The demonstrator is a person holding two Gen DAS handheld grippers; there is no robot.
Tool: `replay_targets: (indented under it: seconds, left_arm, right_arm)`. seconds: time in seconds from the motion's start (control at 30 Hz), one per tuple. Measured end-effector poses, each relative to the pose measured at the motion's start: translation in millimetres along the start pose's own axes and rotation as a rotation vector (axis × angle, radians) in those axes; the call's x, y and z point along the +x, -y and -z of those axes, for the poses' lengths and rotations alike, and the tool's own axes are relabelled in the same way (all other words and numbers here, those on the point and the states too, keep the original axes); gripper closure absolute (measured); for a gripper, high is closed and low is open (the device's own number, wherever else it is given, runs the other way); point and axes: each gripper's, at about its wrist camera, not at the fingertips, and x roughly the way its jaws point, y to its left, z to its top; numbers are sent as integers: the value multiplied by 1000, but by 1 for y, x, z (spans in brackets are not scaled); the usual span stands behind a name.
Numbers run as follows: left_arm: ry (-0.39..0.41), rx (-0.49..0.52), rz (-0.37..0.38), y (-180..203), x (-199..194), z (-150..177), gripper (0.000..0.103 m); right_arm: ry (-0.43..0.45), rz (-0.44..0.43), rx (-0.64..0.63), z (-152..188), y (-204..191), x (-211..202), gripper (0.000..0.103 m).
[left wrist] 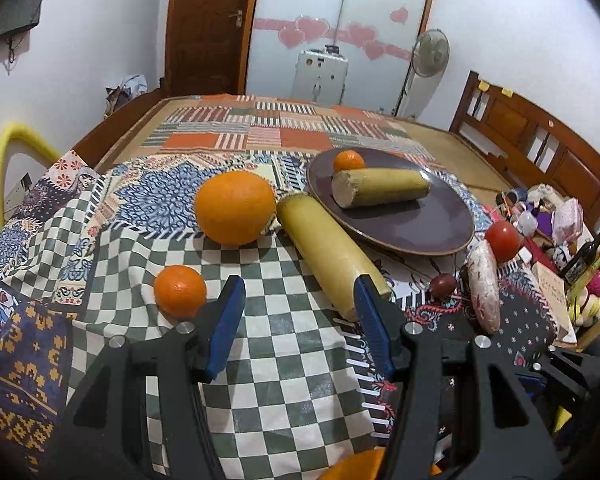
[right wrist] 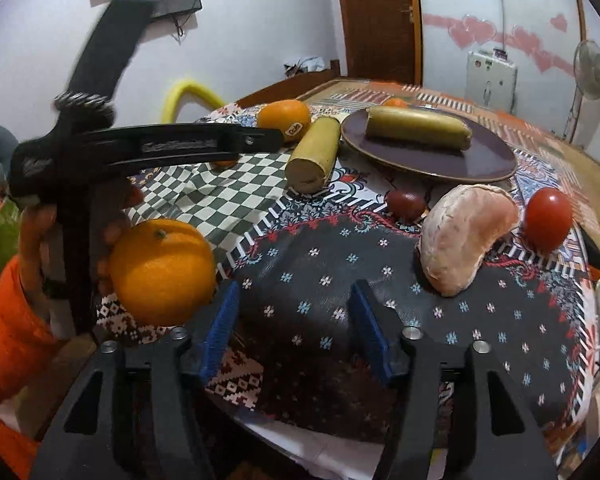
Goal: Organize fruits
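A dark plate (left wrist: 420,232) holds a small orange (left wrist: 348,160) and a yellow sugarcane piece (left wrist: 380,187). A second cane piece (left wrist: 328,252) lies beside the plate, next to a big orange (left wrist: 235,208). A small orange (left wrist: 179,290) sits near my left gripper (left wrist: 300,300), which is open and empty above the checkered cloth. In the right wrist view my right gripper (right wrist: 294,304) is open and empty over the dark cloth. An orange (right wrist: 162,272) lies at its left, a pomelo segment (right wrist: 466,238) and a tomato (right wrist: 548,220) at its right.
A small dark fruit (right wrist: 406,202) lies between the plate (right wrist: 488,160) and the pomelo segment. The left gripper's body (right wrist: 140,148) and the hand holding it cross the left of the right wrist view. Toys and a bottle (left wrist: 580,260) crowd the right edge.
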Motion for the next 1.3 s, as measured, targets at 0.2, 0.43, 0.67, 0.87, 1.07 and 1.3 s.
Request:
replay_targets:
  seconds: [0.2, 0.43, 0.67, 0.87, 1.07, 1.3]
  left_arm:
    - [28, 5, -15, 8, 8, 8, 34]
    - [88, 20, -90, -5, -19, 17, 34]
    - [148, 76, -108, 1, -61, 26, 34]
    - [148, 118, -85, 12, -74, 31, 34]
    - [134, 116, -73, 13, -71, 29, 34]
    - [83, 113, -68, 10, -49, 20, 34]
  right_arm:
    - [32, 23, -24, 3, -11, -8, 43]
    - [49, 73, 35, 0, 10, -14, 43]
    - [125, 144, 90, -14, 26, -42, 43]
    - [161, 196, 91, -16, 28, -50, 43]
    - [186, 224, 94, -18, 34, -53, 43]
    - [210, 249, 112, -24, 52, -50, 43]
